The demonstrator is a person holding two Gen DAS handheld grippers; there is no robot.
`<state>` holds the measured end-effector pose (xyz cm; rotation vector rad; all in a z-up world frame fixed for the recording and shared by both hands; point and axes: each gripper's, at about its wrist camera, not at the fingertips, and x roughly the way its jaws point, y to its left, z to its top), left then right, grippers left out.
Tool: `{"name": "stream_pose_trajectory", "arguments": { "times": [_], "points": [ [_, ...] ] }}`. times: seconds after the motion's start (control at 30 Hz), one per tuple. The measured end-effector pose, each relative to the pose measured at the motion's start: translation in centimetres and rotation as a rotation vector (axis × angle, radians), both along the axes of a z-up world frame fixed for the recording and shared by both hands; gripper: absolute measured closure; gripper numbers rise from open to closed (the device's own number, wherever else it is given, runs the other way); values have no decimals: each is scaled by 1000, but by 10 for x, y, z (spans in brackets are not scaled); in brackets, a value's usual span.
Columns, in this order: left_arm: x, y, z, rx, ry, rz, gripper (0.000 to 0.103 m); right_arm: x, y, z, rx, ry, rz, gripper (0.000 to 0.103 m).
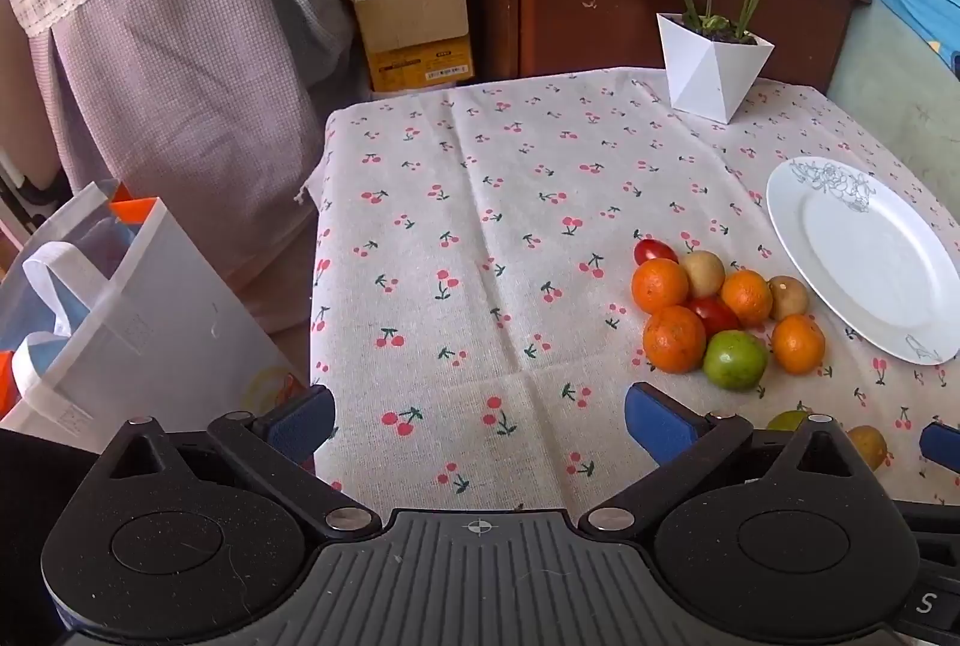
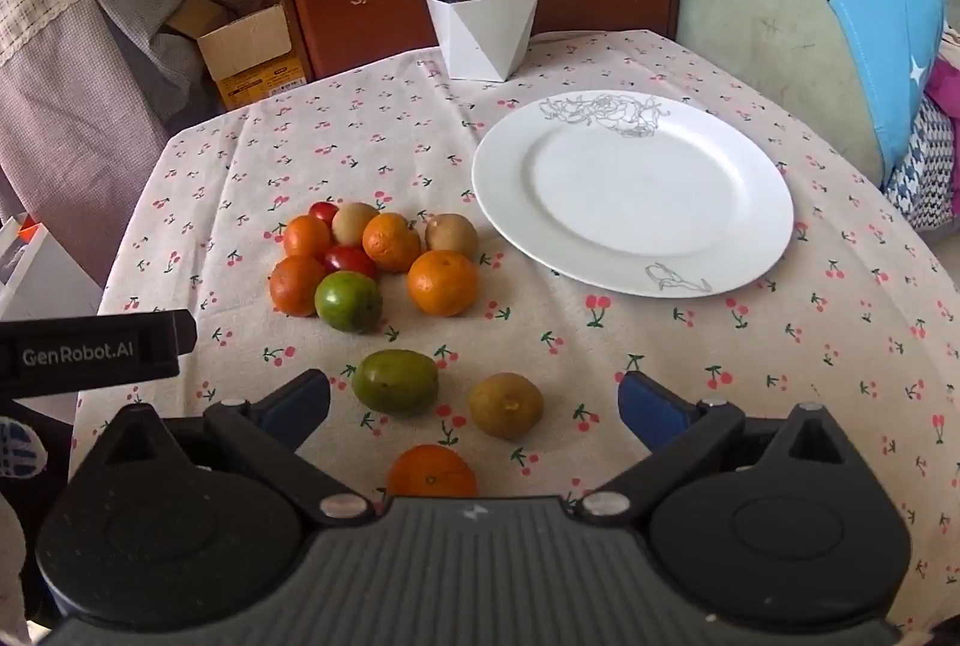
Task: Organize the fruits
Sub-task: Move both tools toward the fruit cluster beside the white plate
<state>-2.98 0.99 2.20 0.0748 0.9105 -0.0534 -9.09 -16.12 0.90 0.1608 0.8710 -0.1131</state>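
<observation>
Desk: covered by a cherry-print tablecloth (image 2: 630, 346), creased across the middle.
Left gripper (image 1: 480, 421): blue-padded jaws spread wide apart with nothing between them, over bare cloth near the front left of the desk; its black body shows at the left edge of the right wrist view.
Right gripper (image 2: 474, 406): jaws wide apart, holding nothing; three loose fruits lie on the cloth in front of and between them.
Loose fruits: an oblong green fruit (image 2: 394, 383), a brownish-yellow round fruit (image 2: 506, 404) just beside it to the right, and an orange mandarin (image 2: 432, 470) nearest the camera, partly hidden by the gripper body.
Fruit cluster (image 2: 372, 262): packed together left of the plate, pieces touching; four mandarins, two small red tomatoes, two tan round fruits and one round green fruit (image 2: 348, 301) at its near edge.
Nearest mandarin of the cluster (image 2: 443, 283): on the cluster's right side, close to the plate rim but apart from it.
Plate (image 2: 750, 250): white with a grey line-drawn flower on the far rim and a small drawing on the near rim; no fruit on it.
Plant pot (image 2: 480, 33): white, faceted, with long green leaves, at the far edge of the desk.
Beside the desk: white tote bag (image 1: 150, 334) at the left, cardboard box (image 1: 414, 27) and brown wooden cabinet (image 1: 600, 3) behind.
</observation>
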Motion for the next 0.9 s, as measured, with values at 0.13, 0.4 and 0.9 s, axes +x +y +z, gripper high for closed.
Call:
{"name": "stream_pose_trajectory", "arguments": {
  "times": [0.13, 0.4, 0.9],
  "points": [
    [-4, 0, 2, -1, 0, -3, 0, -6, -8, 4, 13, 22, -62, 3],
    [-14, -2, 3, -6, 11, -14, 0, -12, -25, 4, 34, 70, -153, 3],
    [-23, -17, -1, 4, 9, -56, 0, -10, -30, 1, 33, 91, -190, 4]
  ]
}}
